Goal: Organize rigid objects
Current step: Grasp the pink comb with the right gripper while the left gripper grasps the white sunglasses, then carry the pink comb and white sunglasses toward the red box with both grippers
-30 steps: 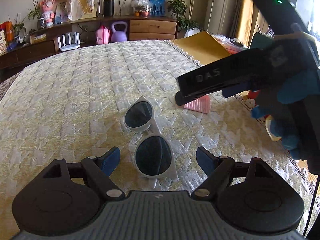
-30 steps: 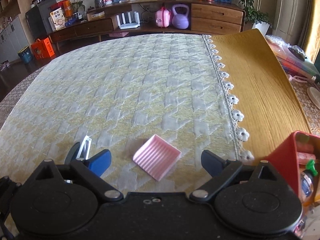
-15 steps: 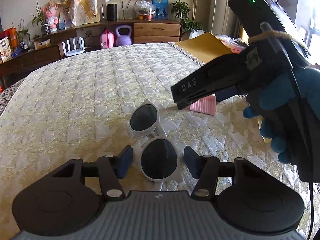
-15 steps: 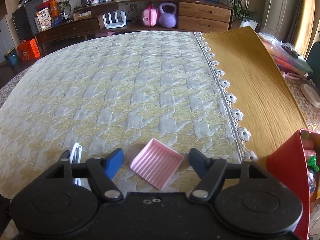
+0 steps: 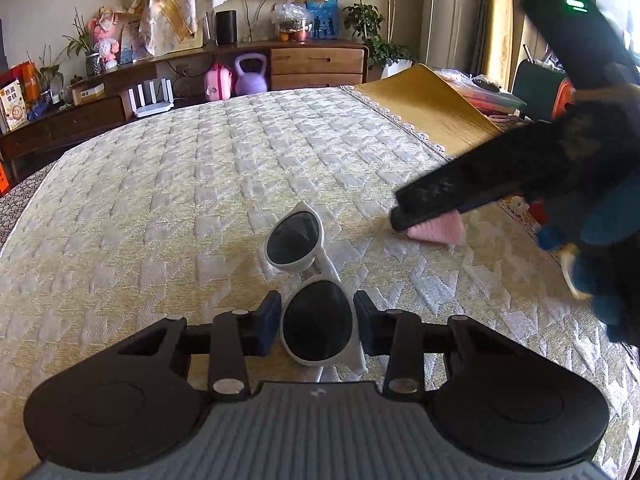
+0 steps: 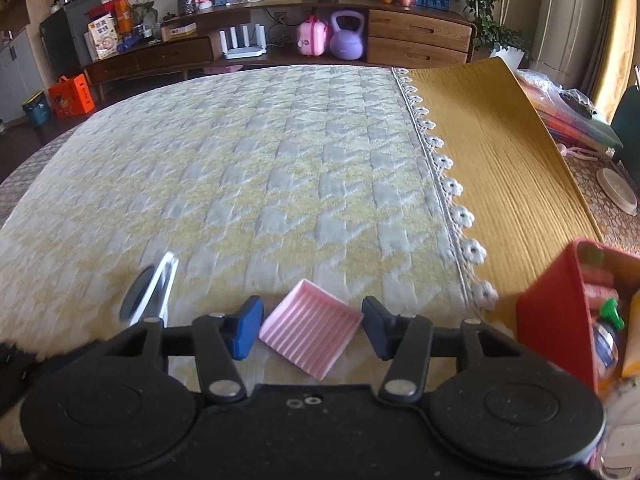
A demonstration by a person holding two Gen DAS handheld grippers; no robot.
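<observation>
Where the left wrist view looks along its own fingers, the left gripper stands narrowed around the near lens of the white sunglasses, its blue pads just touching the frame's two sides, so it appears to be pinching the frame, though firm contact cannot be confirmed. The sunglasses lie lens-up on the quilted bedspread, with the far lens pointing away. They look light and stiff but fragile, with slick lenses, so the rim or bridge is the safer hold, not the lens face. Farther right, the other gripper hangs over the pink ridged tray. In the right wrist view, the right gripper is partly spread, with its pads on either side of the pink ridged tray and a small gap on each side; nothing is clamped. The tray looks thin, light and rigid, and is best taken across its opposite edges. A red bin holding bottles stands near on the right.
</observation>
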